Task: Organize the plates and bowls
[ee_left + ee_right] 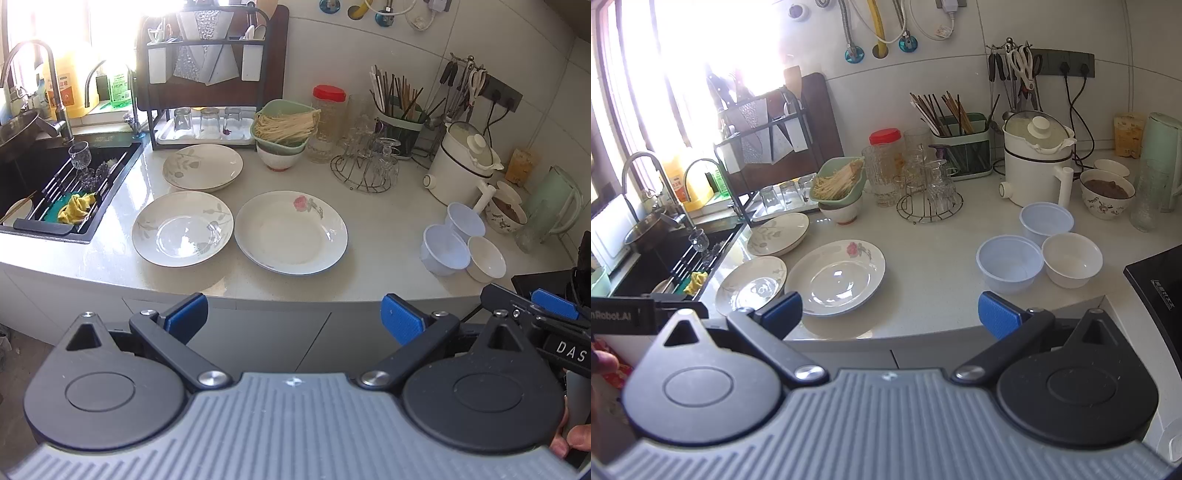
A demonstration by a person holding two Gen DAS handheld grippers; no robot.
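The pale speckled stone counter [388, 236] carries everything, apparently so the dishes sit within reach for sorting. Three shallow white plates lie singly left of centre: a rose-printed plate [291, 232] nearest, a grey-leaf plate [183, 228] to its left, another leaf plate [202, 167] farther back. Three small white bowls [1039, 254] cluster to the right, unstacked. The left gripper [293, 319] and right gripper [890, 312] hover short of the counter edge, jaws spread fully, holding nothing. Readable writing: "DAS" and "nRobot.AI" on the gripper bodies.
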